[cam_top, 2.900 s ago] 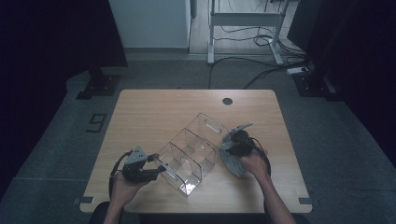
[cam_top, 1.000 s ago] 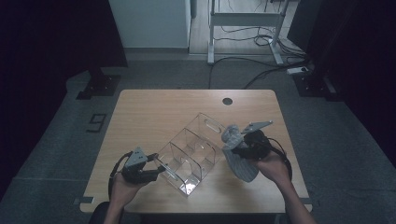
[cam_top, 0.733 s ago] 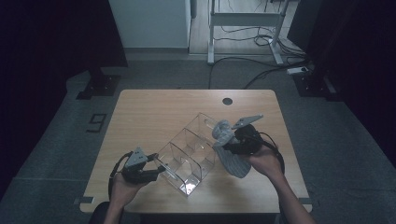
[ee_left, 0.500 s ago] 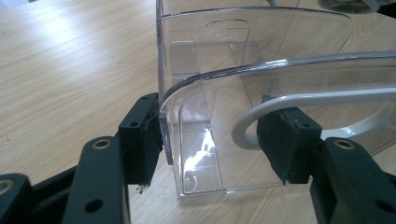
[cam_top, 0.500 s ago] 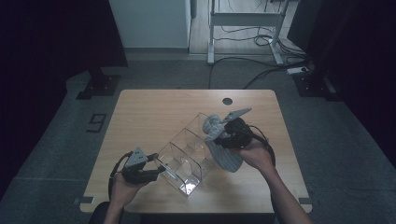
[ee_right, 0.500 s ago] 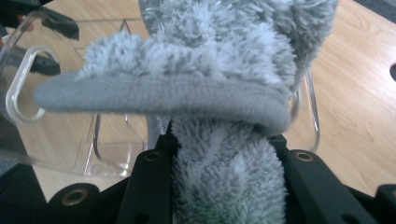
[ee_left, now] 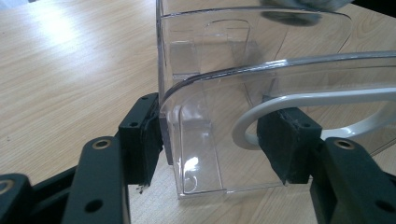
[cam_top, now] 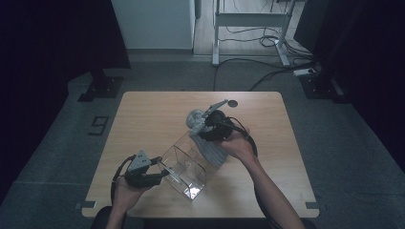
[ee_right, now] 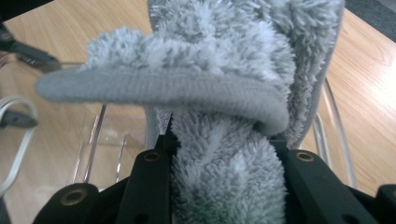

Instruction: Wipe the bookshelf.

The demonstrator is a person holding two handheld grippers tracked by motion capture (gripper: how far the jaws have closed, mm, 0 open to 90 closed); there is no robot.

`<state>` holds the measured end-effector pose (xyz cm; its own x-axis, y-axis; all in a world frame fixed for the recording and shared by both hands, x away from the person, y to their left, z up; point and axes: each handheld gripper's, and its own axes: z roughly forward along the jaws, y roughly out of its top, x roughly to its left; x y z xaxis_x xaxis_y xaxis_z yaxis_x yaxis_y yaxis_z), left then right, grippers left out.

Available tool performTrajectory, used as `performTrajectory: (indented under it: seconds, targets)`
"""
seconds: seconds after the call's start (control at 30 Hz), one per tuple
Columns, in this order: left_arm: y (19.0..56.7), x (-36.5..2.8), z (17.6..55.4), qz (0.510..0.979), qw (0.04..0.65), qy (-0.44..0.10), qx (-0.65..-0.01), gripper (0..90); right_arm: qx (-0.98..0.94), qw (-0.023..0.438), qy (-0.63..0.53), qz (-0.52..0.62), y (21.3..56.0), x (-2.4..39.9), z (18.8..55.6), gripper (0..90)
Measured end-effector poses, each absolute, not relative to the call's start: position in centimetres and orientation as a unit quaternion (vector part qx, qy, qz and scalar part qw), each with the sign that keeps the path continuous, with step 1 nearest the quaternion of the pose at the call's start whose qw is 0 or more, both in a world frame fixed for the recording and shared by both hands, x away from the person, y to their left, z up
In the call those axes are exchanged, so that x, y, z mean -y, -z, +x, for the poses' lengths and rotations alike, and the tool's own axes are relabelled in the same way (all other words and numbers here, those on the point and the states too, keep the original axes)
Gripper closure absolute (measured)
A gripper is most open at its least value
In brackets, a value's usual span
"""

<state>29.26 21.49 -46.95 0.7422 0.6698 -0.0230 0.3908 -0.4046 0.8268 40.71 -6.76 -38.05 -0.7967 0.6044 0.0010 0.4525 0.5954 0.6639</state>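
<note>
Cloth (ee_right: 224,84): pale grey, fluffy, w/ a plain knit edge band. Box (cam_top: 184,164): clear plastic, no tint; handle (ee_left: 322,100) white. Both grippers (cam_top: 160,174) (cam_top: 193,125): black jaws, grey top plates. Table (cam_top: 153,109): light wood grain. Floor (cam_top: 57,143): dark grey.

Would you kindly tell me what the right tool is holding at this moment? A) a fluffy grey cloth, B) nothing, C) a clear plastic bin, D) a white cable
A: in the right gripper view the right tool has its jaws pressed into the fluffy grey cloth, while the left tool grips the clear bin.
</note>
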Motion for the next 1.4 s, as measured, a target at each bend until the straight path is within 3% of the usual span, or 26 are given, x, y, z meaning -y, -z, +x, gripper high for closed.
performTrajectory:
  seconds: [0.7, 1.4]
  targets:
    - [47.0, -21.4, 29.3, 0.822, 0.442, -0.158, -0.324, 41.3, -0.907, 0.128, -0.275, 0.293, 41.3, 2.1, 43.0, 67.3]
    - [47.0, -21.4, 29.3, 0.822, 0.44, -0.158, -0.327, 41.3, -0.908, 0.109, -0.281, 0.29, 41.0, 4.7, 41.7, 63.3]
